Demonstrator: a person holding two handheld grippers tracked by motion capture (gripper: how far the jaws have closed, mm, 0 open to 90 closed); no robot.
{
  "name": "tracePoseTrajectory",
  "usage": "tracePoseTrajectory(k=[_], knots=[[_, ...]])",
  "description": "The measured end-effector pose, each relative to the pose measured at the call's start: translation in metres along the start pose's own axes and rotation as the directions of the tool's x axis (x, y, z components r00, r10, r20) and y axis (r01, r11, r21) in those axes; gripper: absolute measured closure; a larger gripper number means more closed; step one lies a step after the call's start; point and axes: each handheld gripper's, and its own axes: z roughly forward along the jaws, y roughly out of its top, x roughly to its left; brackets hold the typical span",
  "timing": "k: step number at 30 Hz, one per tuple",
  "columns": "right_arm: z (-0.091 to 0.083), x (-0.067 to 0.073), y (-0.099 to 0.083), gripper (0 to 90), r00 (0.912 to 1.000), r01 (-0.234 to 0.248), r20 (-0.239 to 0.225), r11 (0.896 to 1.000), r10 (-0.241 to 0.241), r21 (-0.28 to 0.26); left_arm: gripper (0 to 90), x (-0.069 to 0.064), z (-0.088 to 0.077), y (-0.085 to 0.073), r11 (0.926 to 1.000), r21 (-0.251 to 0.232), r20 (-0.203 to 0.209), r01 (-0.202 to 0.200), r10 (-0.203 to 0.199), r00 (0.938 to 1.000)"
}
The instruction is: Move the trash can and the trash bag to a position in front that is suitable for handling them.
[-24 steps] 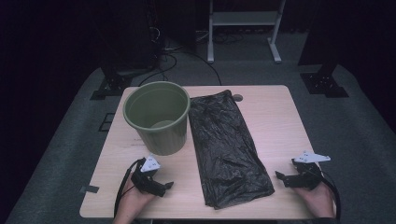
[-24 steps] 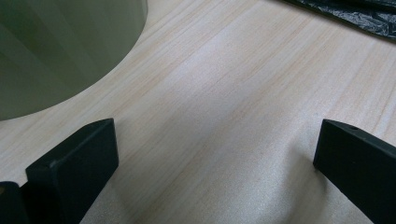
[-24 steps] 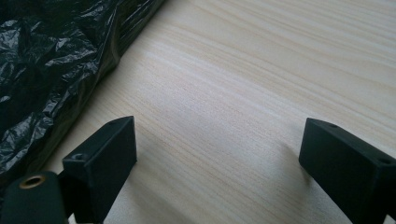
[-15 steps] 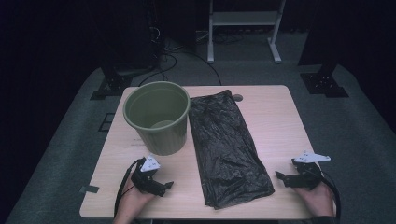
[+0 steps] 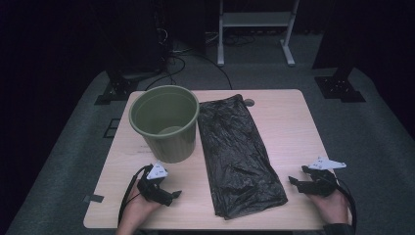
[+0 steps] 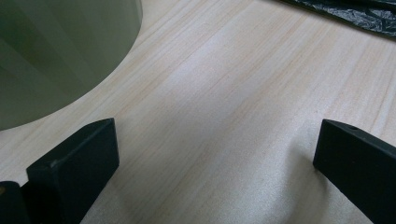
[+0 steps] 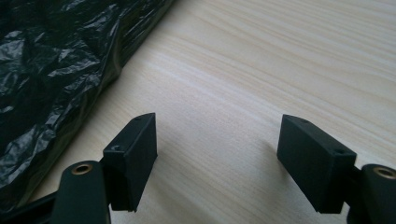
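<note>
Table, one green bin, one black bag, two open grippers

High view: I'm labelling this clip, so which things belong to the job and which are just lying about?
In the job:
green bin
black bag
left gripper, jaws open
right gripper, jaws open

Lying about:
white stand
floor cables

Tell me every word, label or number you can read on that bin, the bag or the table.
None can be read. The green bin, the black bag and the wooden table show no print. A faint mark on the table near the bin's base is too small and blurred to tell whether it is writing.
</note>
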Motion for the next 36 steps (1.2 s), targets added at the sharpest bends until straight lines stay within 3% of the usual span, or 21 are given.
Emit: tracePoseTrajectory(k=[4,8,13,21,31,36], knots=[[-0.001,0.002,0.001,28.0,0.9999,0.012,0.004,1.0,-0.012,0.0,0.0,0.0,0.0,0.0,1.0,0.0,0.0,-0.001,0.001,1.0],[-0.005,0.004,0.005,28.0,0.9995,-0.013,-0.028,0.999,0.012,-0.033,0.0,0.0,0.0,0.0,1.0,0.0,0.0,-0.001,0.001,1.0],[-0.004,0.014,0.011,30.4,0.997,-0.011,-0.078,0.998,0.006,-0.066,0.0,0.0,0.0,0.0,1.0,-0.001,0.0,-0.001,0.001,1.0],[0.003,0.023,0.02,32.5,0.9912,-0.018,-0.132,0.998,0.009,-0.068,0.0,0.0,0.0,0.0,1.0,0.0,0.0,-0.001,0.001,1.0],[0.014,0.031,0.026,45.0,0.9828,-0.004,-0.185,0.998,-0.007,-0.058,0.0,0.0,0.0,0.0,1.0,0.0,0.0,0.0,0.0,1.0],[0.019,0.033,0.028,51.8,0.9838,0.009,-0.179,0.999,-0.015,-0.035,0.0,0.0,0.0,0.0,1.0,0.0,0.0,-0.001,0.001,1.0]])
